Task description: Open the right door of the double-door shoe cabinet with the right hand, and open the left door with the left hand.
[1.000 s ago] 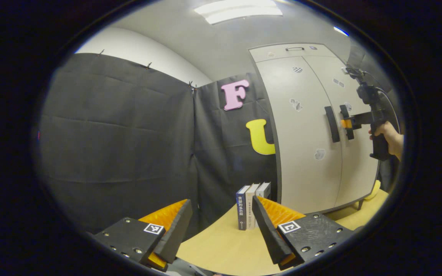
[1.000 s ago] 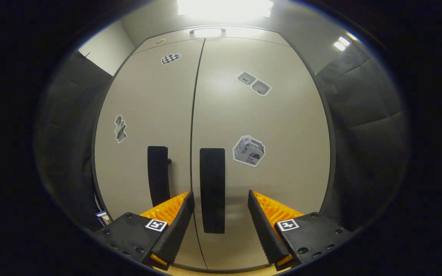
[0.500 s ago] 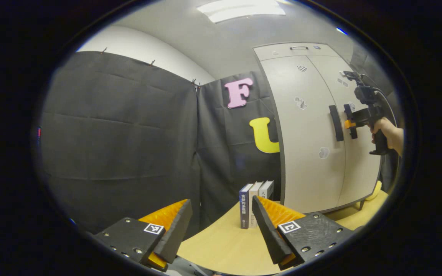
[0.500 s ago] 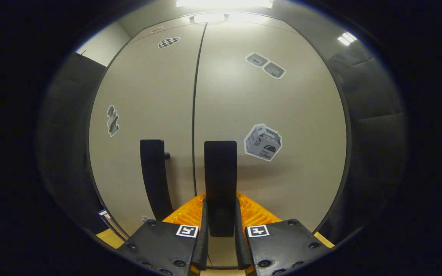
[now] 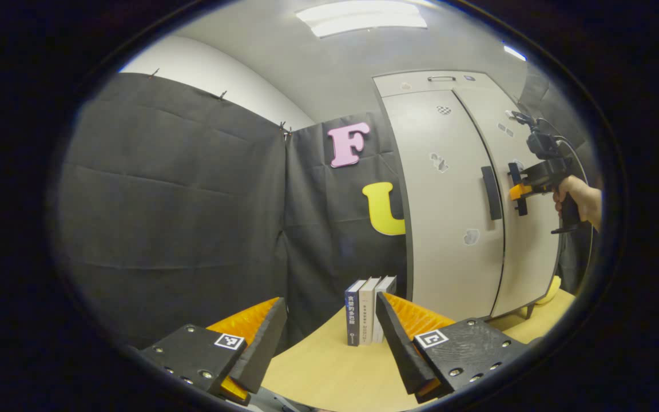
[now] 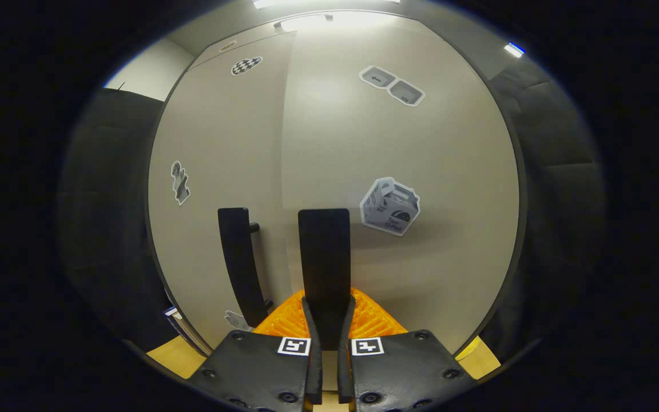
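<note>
Right tool [image 6: 325, 337] clamps the right door's handle [image 6: 324, 257] at 6 o'clock; that door [image 6: 421, 149] seems barely ajar. Next: swing it wide. Left tool [image 5: 329, 343] gapes over the bench [image 5: 329, 372], left door [image 5: 444, 229] at 2 o'clock.

A staged recording booth: black cloth walls [image 5: 169, 194] enclose a desk [image 5: 329, 366] with books [image 5: 366, 312], a cabinet [image 5: 449, 194], ceiling lights [image 5: 364, 14].

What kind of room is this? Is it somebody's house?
Probably not a real house: it looks like a recording booth. Black cloth walls stand around a pale double-door shoe cabinet on a wooden table, with three books beside it.
</note>
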The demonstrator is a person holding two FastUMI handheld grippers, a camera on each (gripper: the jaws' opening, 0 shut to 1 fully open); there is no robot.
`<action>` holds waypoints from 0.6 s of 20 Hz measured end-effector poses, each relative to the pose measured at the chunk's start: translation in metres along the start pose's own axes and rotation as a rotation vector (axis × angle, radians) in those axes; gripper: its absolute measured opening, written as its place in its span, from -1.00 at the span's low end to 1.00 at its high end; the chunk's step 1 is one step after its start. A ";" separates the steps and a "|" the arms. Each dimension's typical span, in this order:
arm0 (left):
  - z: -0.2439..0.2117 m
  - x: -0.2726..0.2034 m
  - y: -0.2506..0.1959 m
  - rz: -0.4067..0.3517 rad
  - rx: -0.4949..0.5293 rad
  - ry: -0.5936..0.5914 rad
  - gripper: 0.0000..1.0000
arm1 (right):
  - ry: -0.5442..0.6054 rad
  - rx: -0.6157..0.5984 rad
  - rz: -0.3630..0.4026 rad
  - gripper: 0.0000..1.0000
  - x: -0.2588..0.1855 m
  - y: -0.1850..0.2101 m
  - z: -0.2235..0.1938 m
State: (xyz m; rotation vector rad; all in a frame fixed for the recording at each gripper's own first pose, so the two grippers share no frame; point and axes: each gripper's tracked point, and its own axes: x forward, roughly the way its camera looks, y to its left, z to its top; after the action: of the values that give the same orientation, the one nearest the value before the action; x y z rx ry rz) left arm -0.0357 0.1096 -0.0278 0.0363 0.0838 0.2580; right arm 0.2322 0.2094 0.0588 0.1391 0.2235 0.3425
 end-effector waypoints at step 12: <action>0.005 -0.007 -0.035 -0.106 -0.010 -0.016 0.84 | 0.043 0.008 0.086 -0.80 -0.066 -0.018 -0.005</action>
State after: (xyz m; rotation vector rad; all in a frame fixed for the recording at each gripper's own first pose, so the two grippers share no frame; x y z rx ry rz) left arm -0.0327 0.0737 -0.0235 0.0238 0.0682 0.1527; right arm 0.1764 0.1699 0.0630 0.1491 0.2621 0.4307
